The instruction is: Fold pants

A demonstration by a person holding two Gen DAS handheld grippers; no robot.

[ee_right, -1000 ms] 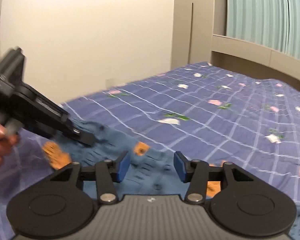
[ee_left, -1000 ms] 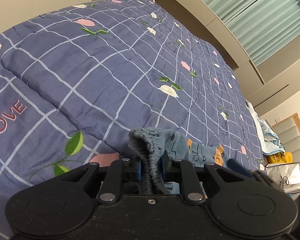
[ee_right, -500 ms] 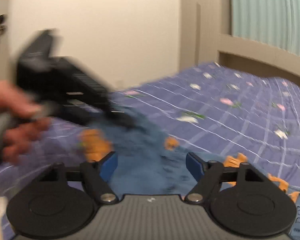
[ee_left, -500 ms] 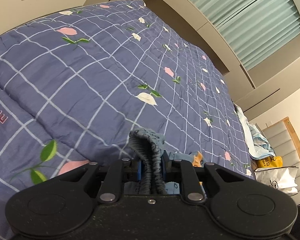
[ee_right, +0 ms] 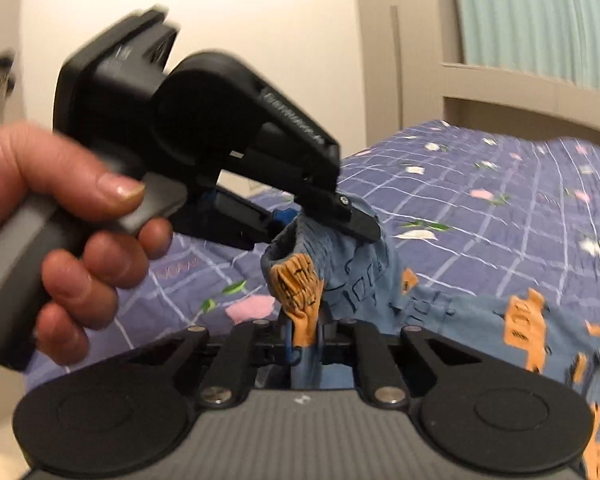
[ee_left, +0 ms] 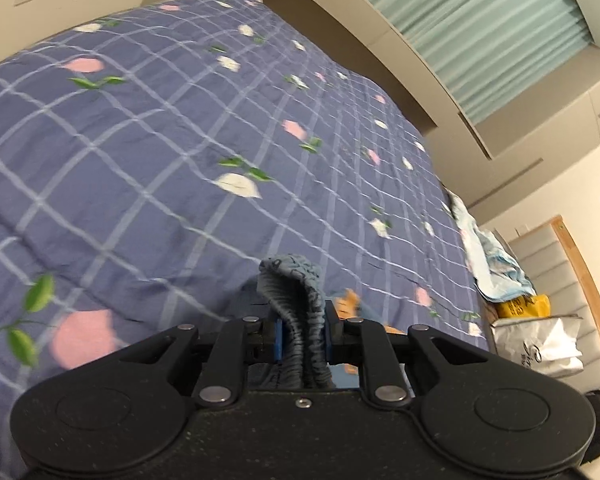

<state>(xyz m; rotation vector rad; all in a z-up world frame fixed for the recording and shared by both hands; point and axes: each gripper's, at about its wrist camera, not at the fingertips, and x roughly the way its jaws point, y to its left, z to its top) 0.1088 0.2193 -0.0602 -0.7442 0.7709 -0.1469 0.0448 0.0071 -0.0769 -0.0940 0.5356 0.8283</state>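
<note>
The pants (ee_right: 440, 304) are light blue with orange patches and dark line drawings. My left gripper (ee_left: 302, 338) is shut on their gathered elastic waistband (ee_left: 296, 304). In the right wrist view the left gripper (ee_right: 324, 216) holds that waistband up above the bed. My right gripper (ee_right: 306, 340) is shut on a fold of the pants with an orange patch (ee_right: 300, 292), just below the left gripper. The rest of the pants trails to the right over the quilt.
The bed carries a blue checked quilt (ee_left: 180, 140) with pink and white flowers. A curtained window (ee_left: 480, 20) and a beige ledge lie beyond it. Bags (ee_left: 536, 344) and crumpled cloth (ee_left: 492, 256) sit at the bed's right side.
My right gripper was open and has shut on the pants. My left gripper has lifted the waistband and now sits close in front of the right gripper.
</note>
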